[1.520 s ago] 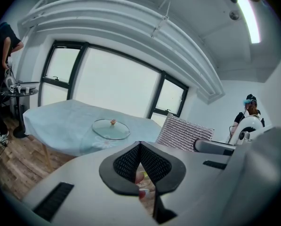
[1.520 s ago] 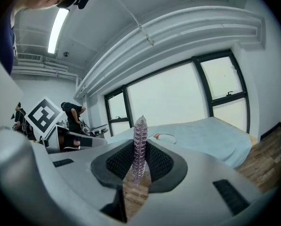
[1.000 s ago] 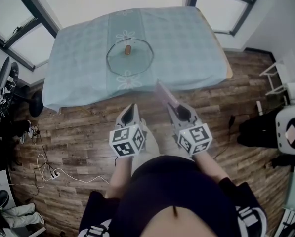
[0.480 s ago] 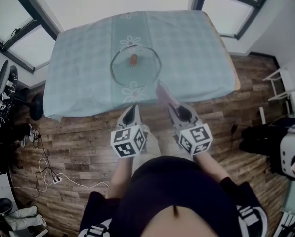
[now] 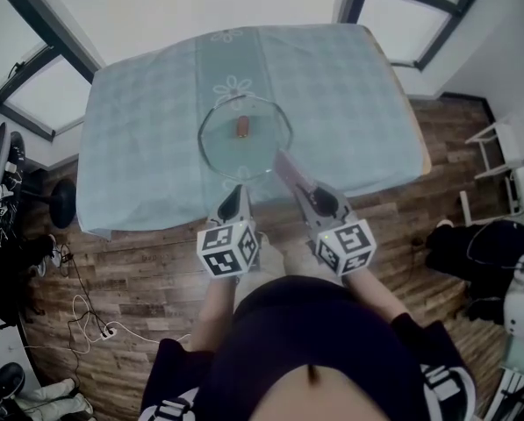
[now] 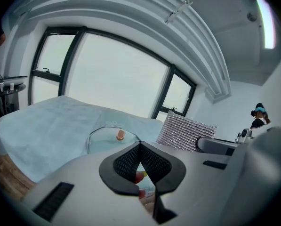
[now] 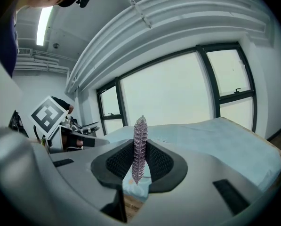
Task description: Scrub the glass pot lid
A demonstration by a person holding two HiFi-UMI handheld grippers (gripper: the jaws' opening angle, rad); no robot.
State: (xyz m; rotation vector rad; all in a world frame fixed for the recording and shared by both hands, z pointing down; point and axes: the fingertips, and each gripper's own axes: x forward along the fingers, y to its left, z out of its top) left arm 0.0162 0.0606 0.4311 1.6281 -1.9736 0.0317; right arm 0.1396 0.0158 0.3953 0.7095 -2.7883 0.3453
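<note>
Glass pot lid (image 5: 245, 147) flat, knob (image 5: 241, 128) up, left fingers (image 6: 125, 163) closed empty, right fingers (image 7: 162, 164) clamping scrubber (image 7: 140, 147)

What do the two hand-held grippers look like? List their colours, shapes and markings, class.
Both the left gripper and the right gripper have smooth, light grey bodies that taper forward. Each carries a white cube printed with black square markers. Their tongs are lined with black, mesh-textured pads. The person wears a dark top.
</note>
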